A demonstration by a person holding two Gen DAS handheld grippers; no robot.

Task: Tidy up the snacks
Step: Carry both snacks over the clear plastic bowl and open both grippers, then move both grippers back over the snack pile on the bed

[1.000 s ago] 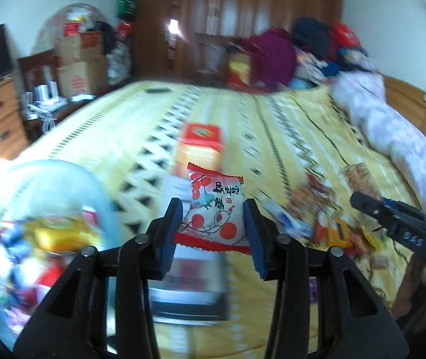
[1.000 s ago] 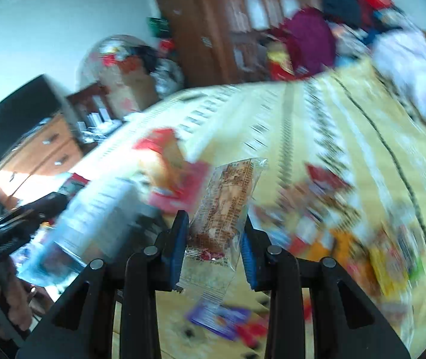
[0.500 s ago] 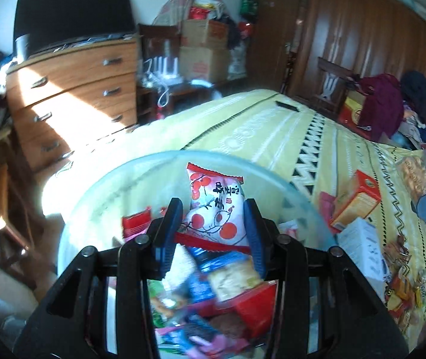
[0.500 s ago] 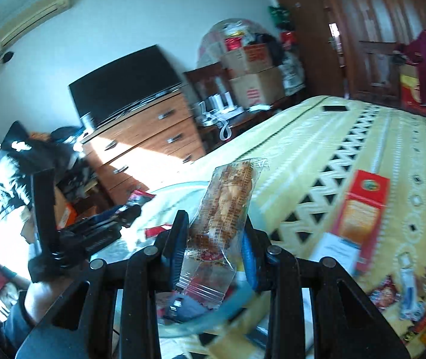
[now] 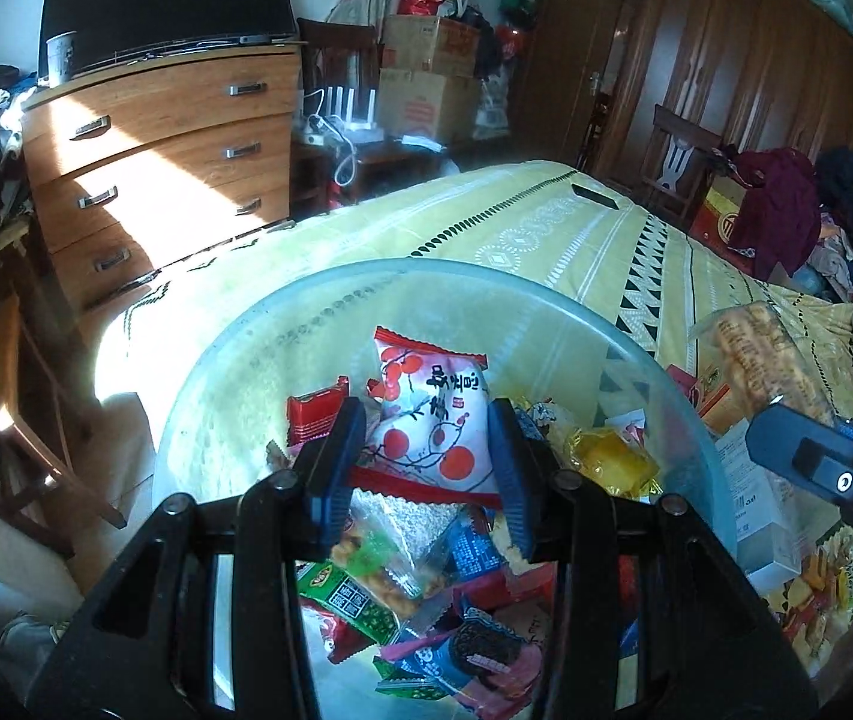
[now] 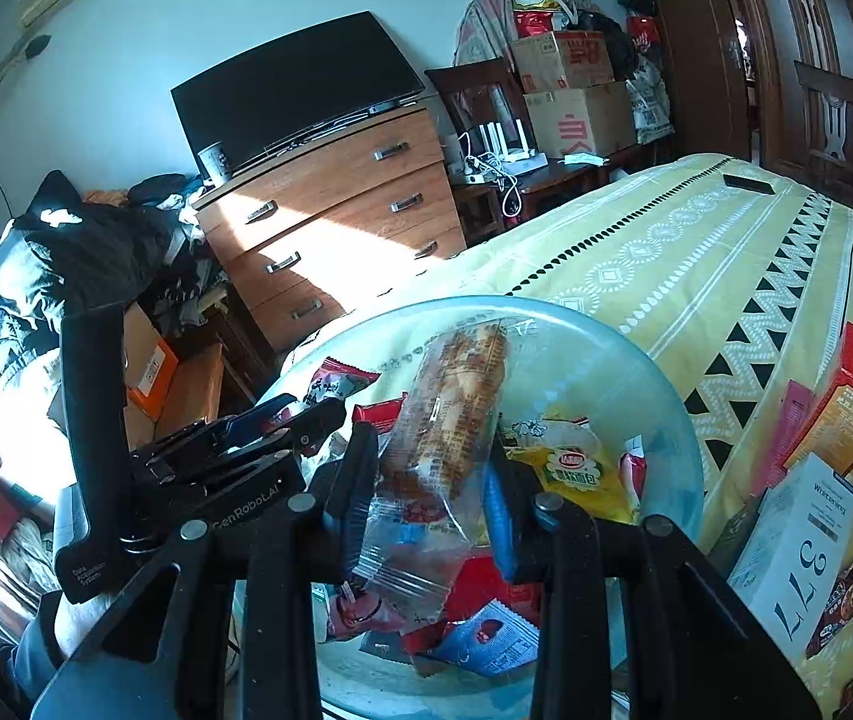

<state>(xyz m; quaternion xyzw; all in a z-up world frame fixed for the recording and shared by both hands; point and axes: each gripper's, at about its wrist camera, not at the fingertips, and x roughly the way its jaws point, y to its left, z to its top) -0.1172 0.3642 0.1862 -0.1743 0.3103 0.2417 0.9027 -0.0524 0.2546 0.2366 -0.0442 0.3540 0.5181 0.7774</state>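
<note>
We've got both hands parked over the clear tub [image 5: 234, 372], which sits on the yellow patterned bed [image 5: 546, 228] and is already half full of mixed snack packets; the left gripper [image 5: 426, 462] has its jaws clamped on a white pouch with red fruit print [image 5: 432, 414], held upright above the pile. Same deal on the other side; the right gripper [image 6: 432, 492] has its jaws squeezed on a clear bag of brown crackers [image 6: 450, 414] over the tub, with an orange box [image 6: 846, 408] and a white box [image 6: 798, 528] lying on the bed just beside it.
</note>
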